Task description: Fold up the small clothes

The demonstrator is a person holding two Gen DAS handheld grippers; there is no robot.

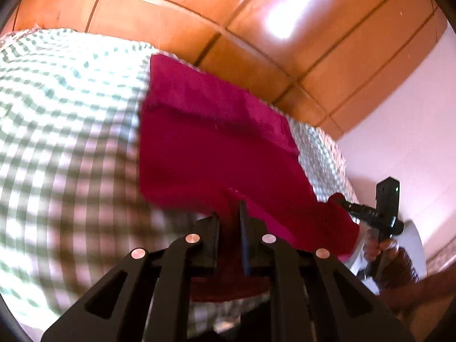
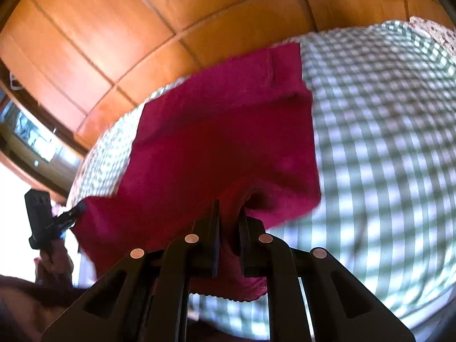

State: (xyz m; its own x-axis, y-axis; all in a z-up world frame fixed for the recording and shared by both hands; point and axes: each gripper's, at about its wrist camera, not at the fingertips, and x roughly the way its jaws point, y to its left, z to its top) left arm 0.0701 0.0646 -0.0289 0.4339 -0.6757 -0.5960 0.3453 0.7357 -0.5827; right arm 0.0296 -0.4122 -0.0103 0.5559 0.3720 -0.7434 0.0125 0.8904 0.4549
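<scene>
Both tongs [image 1: 229,213] [image 2: 229,213] clench red cloth [image 1: 211,142] over green-checked bedspread [image 1: 71,114]; orange wood panelling [image 1: 256,14] behind.

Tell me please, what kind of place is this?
Probably a room in a home, perhaps a bedroom. A red garment lies on a green-and-white checked cloth, likely a bed or table cover. Beyond it is glossy orange tiled floor.

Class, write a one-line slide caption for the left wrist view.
Left gripper and right gripper pinch the red cloth's near edge over a checked sheet.
</scene>
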